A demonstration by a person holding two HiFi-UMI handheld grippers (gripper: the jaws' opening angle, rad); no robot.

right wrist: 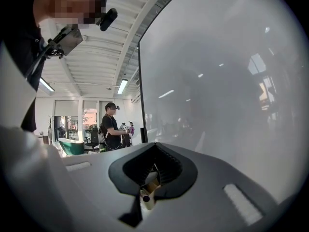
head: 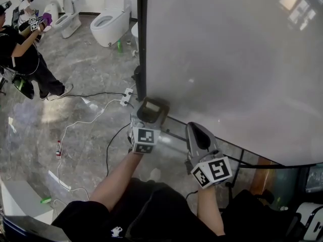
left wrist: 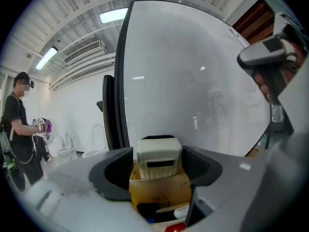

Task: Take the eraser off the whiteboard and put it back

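The cream eraser (left wrist: 159,156) stands upright against the lower left part of the whiteboard (left wrist: 193,81), above a brown cardboard box (left wrist: 161,190). My left gripper (left wrist: 158,154) is open, with the eraser between its jaws and a thin gap on each side. In the head view the left gripper (head: 150,112) points at the bottom left corner of the whiteboard (head: 227,59), and the eraser (head: 150,110) shows dark between the fingers. My right gripper (head: 198,131) hangs just to the right, below the board's lower edge, shut and holding nothing. In its own view the right gripper (right wrist: 154,146) faces along the whiteboard (right wrist: 217,81).
The board's black frame post (head: 142,44) runs down its left side. White cables (head: 86,120) and a power strip (head: 126,97) lie on the grey floor. Toilets (head: 111,14) stand at the back. A person in black (head: 22,54) stands far left with grippers.
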